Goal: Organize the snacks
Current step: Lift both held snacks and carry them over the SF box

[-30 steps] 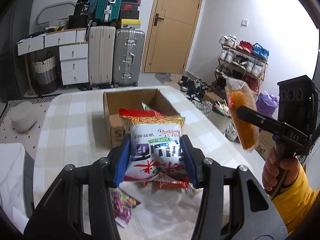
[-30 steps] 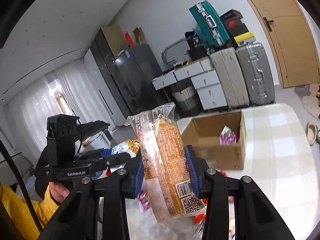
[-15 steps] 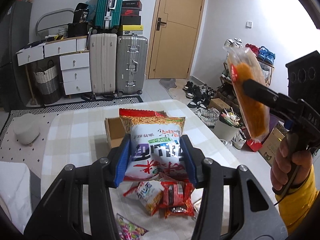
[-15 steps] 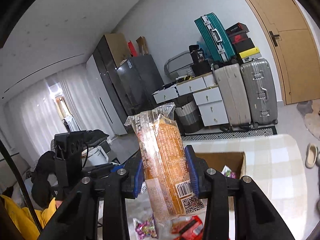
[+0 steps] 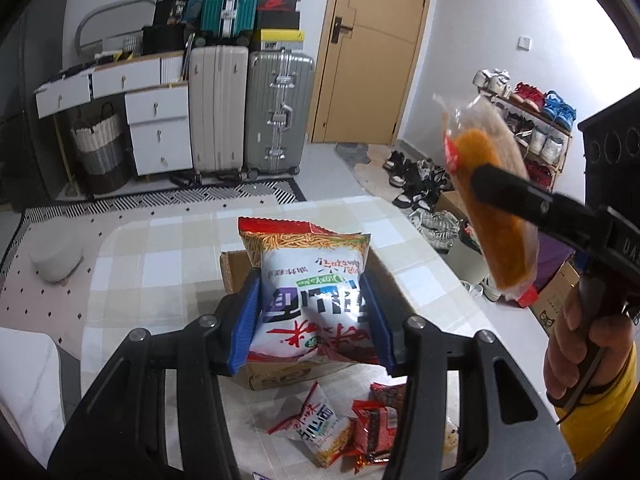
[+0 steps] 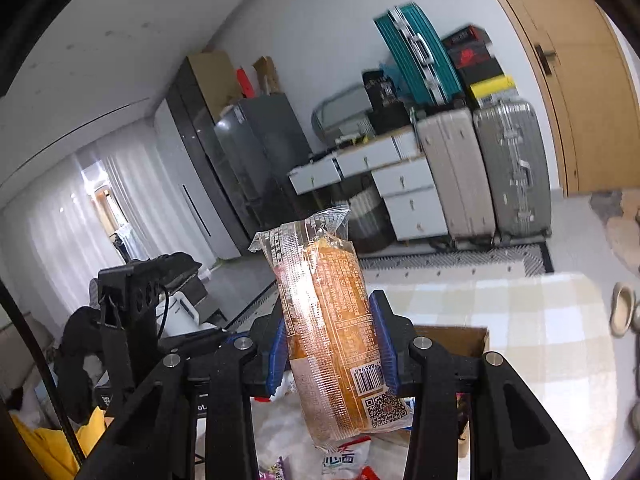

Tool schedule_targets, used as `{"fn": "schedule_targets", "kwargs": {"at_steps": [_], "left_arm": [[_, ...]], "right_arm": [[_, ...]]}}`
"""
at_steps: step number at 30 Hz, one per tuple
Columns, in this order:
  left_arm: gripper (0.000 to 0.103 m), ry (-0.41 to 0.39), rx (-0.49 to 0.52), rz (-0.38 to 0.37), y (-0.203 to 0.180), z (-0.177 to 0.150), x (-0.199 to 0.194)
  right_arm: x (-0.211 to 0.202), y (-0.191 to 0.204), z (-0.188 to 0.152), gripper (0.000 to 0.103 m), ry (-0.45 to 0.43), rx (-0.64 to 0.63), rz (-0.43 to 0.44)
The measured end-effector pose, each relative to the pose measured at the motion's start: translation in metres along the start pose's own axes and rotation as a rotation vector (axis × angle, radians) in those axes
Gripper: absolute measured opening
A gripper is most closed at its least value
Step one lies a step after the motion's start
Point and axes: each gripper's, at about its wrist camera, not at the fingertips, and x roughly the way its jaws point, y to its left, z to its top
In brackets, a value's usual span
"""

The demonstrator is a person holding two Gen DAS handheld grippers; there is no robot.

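My left gripper [image 5: 312, 320] is shut on a white and red noodle-snack bag [image 5: 308, 280], held upright in the air over a brown cardboard box [image 5: 232, 264] on the checked table [image 5: 160, 248]. My right gripper [image 6: 332, 354] is shut on a clear-wrapped orange bread roll [image 6: 332, 320], also lifted; the same roll [image 5: 492, 216] shows at the right of the left wrist view. In the right wrist view the box rim [image 6: 452, 332] sits just behind the roll. More snack packets [image 5: 320, 424] lie on the table below the box.
A hand in a yellow sleeve [image 5: 576, 344] holds the right gripper's handle. Suitcases [image 5: 248, 108], white drawers [image 5: 156, 128] and a wooden door [image 5: 372, 48] stand beyond the table. A shoe rack [image 5: 532, 128] lines the right wall. The left gripper's body [image 6: 136, 292] is at left.
Both grippers have pulled back and risen with their snacks still gripped. The box now looks smaller and lower, and more loose packets show on the table beneath it.
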Motion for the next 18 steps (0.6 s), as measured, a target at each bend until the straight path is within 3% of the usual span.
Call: {"fn": "schedule_targets", "kwargs": {"at_steps": [10,18], "left_arm": [[0.046,0.107,-0.040,0.012,0.035,-0.005,0.100],[0.046,0.149,-0.054,0.016,0.051,-0.019,0.145]], "right_arm": [[0.067,-0.055,-0.014,0.038,0.104,0.075,-0.039],[0.105,-0.080,-0.033,0.038,0.173,0.099,-0.061]]}}
